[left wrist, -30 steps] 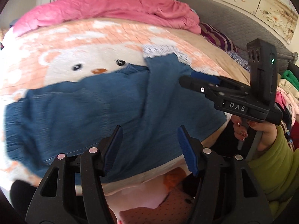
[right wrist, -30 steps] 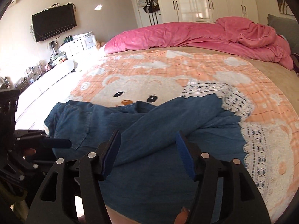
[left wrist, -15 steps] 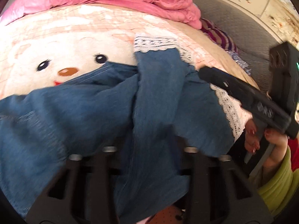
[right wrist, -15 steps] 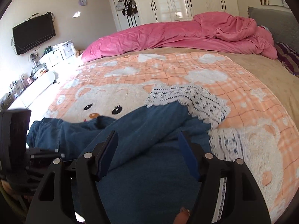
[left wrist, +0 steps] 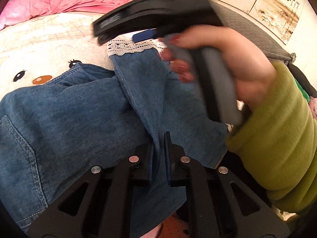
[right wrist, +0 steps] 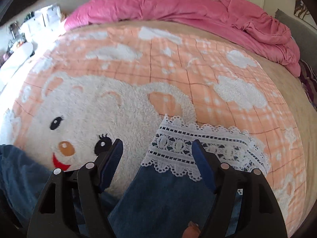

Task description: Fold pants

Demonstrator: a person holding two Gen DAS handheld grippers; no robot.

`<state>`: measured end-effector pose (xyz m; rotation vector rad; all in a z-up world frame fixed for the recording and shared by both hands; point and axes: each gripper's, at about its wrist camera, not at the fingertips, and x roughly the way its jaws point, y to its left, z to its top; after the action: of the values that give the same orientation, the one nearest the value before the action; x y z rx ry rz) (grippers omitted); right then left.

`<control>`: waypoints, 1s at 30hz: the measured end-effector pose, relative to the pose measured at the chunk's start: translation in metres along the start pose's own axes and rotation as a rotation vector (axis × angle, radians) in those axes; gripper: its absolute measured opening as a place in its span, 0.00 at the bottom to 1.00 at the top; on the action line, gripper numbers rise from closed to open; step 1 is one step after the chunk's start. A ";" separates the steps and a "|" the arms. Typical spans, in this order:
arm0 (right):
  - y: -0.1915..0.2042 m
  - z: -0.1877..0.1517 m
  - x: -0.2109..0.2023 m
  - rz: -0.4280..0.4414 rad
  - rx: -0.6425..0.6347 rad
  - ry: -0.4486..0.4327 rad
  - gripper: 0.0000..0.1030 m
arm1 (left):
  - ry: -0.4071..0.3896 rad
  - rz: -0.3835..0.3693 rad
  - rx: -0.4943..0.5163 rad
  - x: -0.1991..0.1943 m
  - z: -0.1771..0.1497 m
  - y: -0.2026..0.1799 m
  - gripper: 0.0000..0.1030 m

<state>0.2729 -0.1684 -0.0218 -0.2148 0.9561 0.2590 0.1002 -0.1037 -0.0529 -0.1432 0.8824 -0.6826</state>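
Blue denim pants (left wrist: 75, 119) with white lace hems (right wrist: 198, 150) lie on the bear-print blanket. One leg is folded across the rest. My left gripper (left wrist: 159, 148) is shut on a fold of the denim near the bed's front edge. My right gripper (right wrist: 156, 154) is open, its jaws either side of the lace hem of the upper leg, just above it. In the left wrist view the right gripper (left wrist: 146, 35) shows blurred over that hem, held by a hand in a green sleeve (left wrist: 277, 134).
The peach bear blanket (right wrist: 178, 63) covers the bed. A rumpled pink duvet (right wrist: 178, 6) lies along the far side. A grey headboard (left wrist: 247, 31) stands at the right. White cabinets with clutter (right wrist: 39, 17) stand at the far left.
My left gripper has shut on the denim fold. My right gripper has moved forward over the pants to the lace hem and stays open.
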 end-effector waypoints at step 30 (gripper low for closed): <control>-0.158 -0.220 -0.146 0.202 0.638 -0.118 0.10 | -0.026 0.034 0.268 -0.032 -0.019 -0.019 0.01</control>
<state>0.0716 -0.4009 -0.0133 0.4791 0.8996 0.1380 0.0629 -0.0960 -0.0366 0.1020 0.7587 -0.7584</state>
